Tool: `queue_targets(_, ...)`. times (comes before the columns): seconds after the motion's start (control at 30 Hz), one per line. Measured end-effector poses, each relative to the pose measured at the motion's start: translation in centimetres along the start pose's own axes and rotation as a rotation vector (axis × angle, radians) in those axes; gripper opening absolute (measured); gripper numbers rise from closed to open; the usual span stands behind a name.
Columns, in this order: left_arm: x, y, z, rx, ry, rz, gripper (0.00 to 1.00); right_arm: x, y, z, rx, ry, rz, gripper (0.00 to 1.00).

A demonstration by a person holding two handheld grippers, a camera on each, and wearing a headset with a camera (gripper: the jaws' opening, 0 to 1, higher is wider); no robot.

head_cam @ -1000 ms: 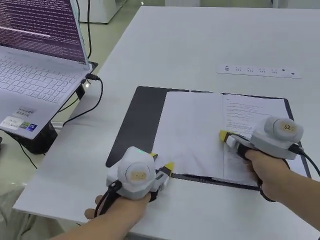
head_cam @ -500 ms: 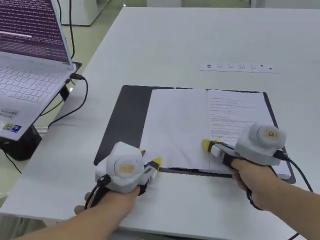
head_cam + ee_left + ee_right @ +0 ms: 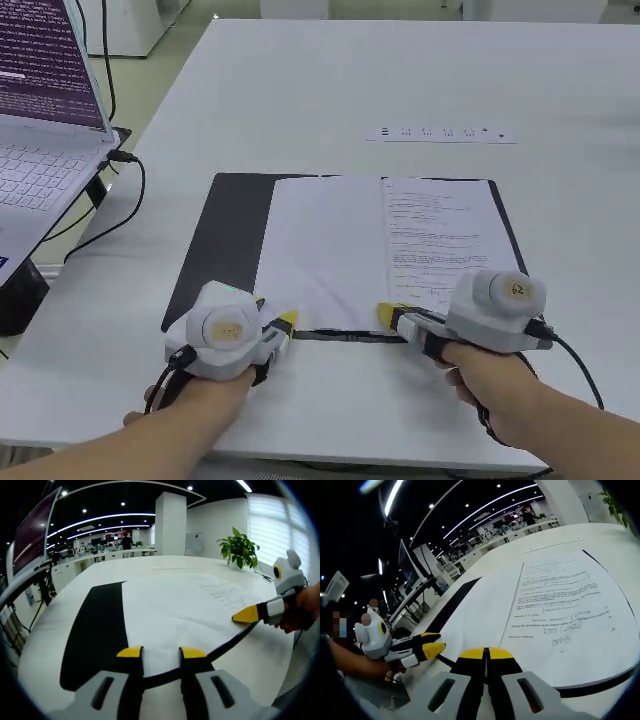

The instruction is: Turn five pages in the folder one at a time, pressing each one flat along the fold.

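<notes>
The folder (image 3: 225,240) lies open on the white table, black cover at the left. A blank white page (image 3: 320,240) lies on its left side and a printed page (image 3: 435,235) on its right. My left gripper (image 3: 285,322) rests at the near edge of the blank page (image 3: 165,605); its yellow-tipped jaws (image 3: 161,652) stand open with nothing between them. My right gripper (image 3: 385,315) sits at the near end of the fold, shut (image 3: 486,653), tips low over the paper beside the printed page (image 3: 565,595). The left gripper (image 3: 432,647) shows to its left.
A laptop (image 3: 40,130) on a stand sits at the far left, with a black cable (image 3: 120,215) running beside it. A white power strip (image 3: 440,133) lies beyond the folder. A potted plant (image 3: 240,552) stands at the table's far side.
My right gripper has slid along the fold toward the folder's near edge. The left gripper has stayed at the blank page's near edge. The head camera has shifted.
</notes>
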State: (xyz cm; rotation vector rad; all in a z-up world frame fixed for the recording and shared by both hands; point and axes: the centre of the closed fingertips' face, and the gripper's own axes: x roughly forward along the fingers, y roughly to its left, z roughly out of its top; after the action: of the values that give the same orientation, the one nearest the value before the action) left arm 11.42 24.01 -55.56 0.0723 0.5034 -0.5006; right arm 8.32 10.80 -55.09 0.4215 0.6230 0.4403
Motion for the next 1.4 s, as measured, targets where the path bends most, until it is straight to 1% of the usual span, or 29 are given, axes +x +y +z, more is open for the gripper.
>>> queue_targets(0.13, 0.0, 0.0, 0.0, 0.0, 0.0, 0.0, 0.27, -0.8, 0.4, -0.8, 0.008, 0.011, 0.006, 0.0)
queue_targets(0.27, 0.0, 0.0, 0.0, 0.001, 0.001, -0.001, 0.27, -1.5, 0.7, -1.5, 0.032, 0.026, 0.016, 0.0)
queue_targets(0.3, 0.0, 0.0, 0.0, 0.001, 0.001, -0.001, 0.27, -1.8, 1.0, -2.0, 0.06, 0.052, 0.026, 0.0)
queue_targets(0.33, 0.0, 0.0, 0.0, 0.001, 0.001, -0.001, 0.27, -2.0, 1.1, -2.2, 0.063, 0.062, 0.028, 0.0)
queue_targets(0.37, 0.0, 0.0, 0.0, 0.0, 0.001, -0.001, 0.27, -2.3, 1.2, -2.7, 0.067, 0.09, 0.03, 0.0)
queue_targets(0.4, 0.0, 0.0, 0.0, 0.0, 0.001, -0.001, 0.27, -2.6, 1.6, -2.6, 0.07, 0.081, 0.044, 0.0)
queue_targets(0.53, 0.0, 0.0, 0.0, 0.001, 0.004, 0.0, 0.27, -4.2, 2.4, -1.8, 0.104, 0.057, 0.063, 0.0)
queue_targets(0.77, -0.1, 0.0, 0.0, 0.006, 0.016, 0.0, 0.27, -6.6, 3.4, -0.3, 0.131, 0.029, 0.075, 0.0)
queue_targets(0.83, -0.1, 0.0, 0.0, 0.007, 0.021, 0.0, 0.27, -7.3, 3.7, 0.1, 0.166, 0.02, 0.08, 0.0)
queue_targets(0.93, 0.0, 0.0, 0.1, 0.006, 0.037, 0.001, 0.27, -8.1, 3.9, 0.6, 0.18, 0.012, 0.077, 0.0)
queue_targets(1.0, 0.0, 0.0, 0.1, 0.007, 0.051, 0.001, 0.27, -8.7, 3.8, 0.9, 0.211, 0.004, 0.065, 0.0)
queue_targets(1.07, 0.1, 0.0, 0.2, -0.019, 0.07, -0.003, 0.28, -9.2, 3.6, 1.3, 0.242, -0.012, 0.051, 0.0)
queue_targets(1.1, 0.0, -0.1, 0.2, -0.033, 0.079, -0.009, 0.29, -9.5, 3.6, 1.4, 0.249, -0.012, 0.05, 0.0)
queue_targets(1.13, 0.1, -0.2, 0.3, -0.04, 0.091, -0.019, 0.3, -9.8, 3.6, 1.5, 0.255, -0.016, 0.05, 0.0)
queue_targets(1.23, -0.1, -0.7, 0.3, -0.033, 0.142, -0.036, 0.35, -10.5, 3.2, 1.9, 0.277, -0.028, 0.035, 0.0)
queue_targets(1.27, -0.5, -1.0, 0.6, -0.039, 0.146, -0.035, 0.37, -10.7, 3.2, 2.1, 0.279, -0.038, 0.037, 0.0)
queue_targets(1.3, -0.7, -1.3, 0.8, -0.049, 0.147, -0.043, 0.39, -11.0, 3.0, 2.4, 0.279, -0.047, 0.028, 0.0)
queue_targets(1.33, -1.2, -1.8, 1.2, -0.081, 0.143, -0.056, 0.41, -11.2, 2.7, 2.6, 0.275, -0.054, 0.01, 0.0)
queue_targets(1.4, -1.9, -2.3, 1.5, -0.1, 0.152, -0.067, 0.44, -11.7, 2.3, 3.2, 0.267, -0.065, -0.004, 0.0)
